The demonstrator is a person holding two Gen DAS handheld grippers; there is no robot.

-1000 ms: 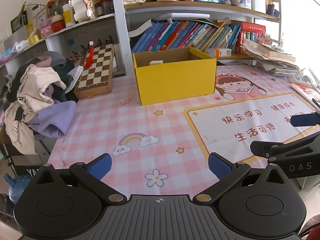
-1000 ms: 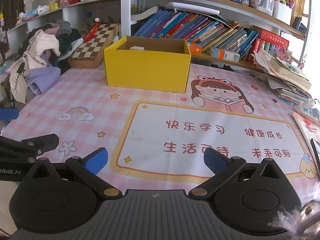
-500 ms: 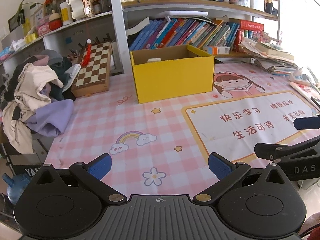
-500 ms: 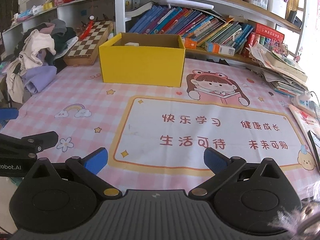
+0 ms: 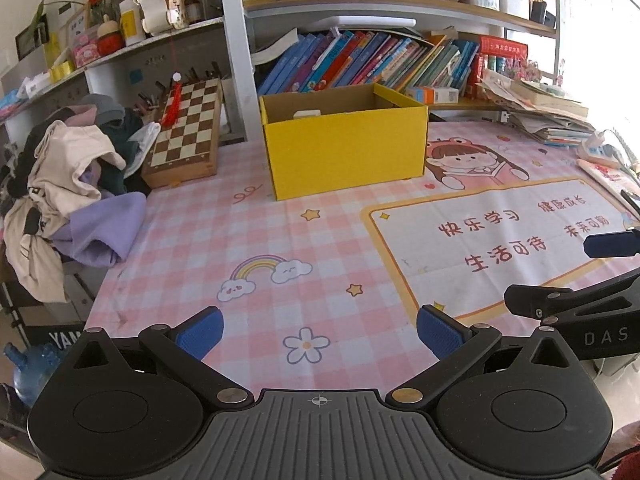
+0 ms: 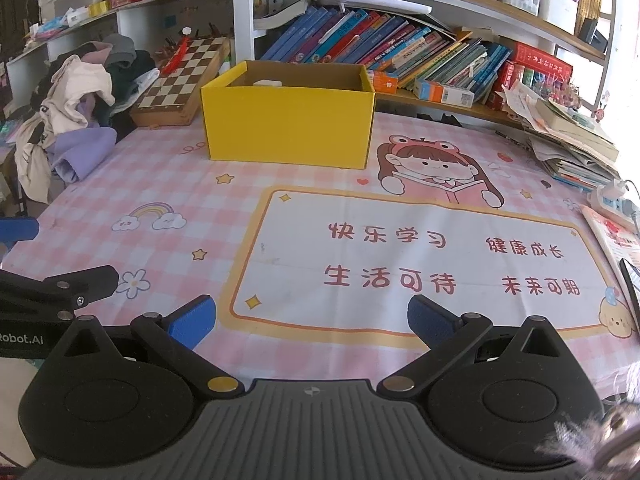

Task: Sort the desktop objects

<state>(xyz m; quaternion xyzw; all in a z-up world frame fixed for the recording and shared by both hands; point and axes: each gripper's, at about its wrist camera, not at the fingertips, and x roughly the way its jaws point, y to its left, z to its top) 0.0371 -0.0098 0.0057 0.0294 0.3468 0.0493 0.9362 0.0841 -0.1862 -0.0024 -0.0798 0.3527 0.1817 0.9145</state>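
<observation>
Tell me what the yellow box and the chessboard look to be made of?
The yellow box looks like cardboard: matte yellow outside, plain brown inside, with thin folded walls. The chessboard looks like wood: a smooth, slightly glossy checkered top over pale side edges, probably a folding case, though a veneer can't be ruled out.
</observation>
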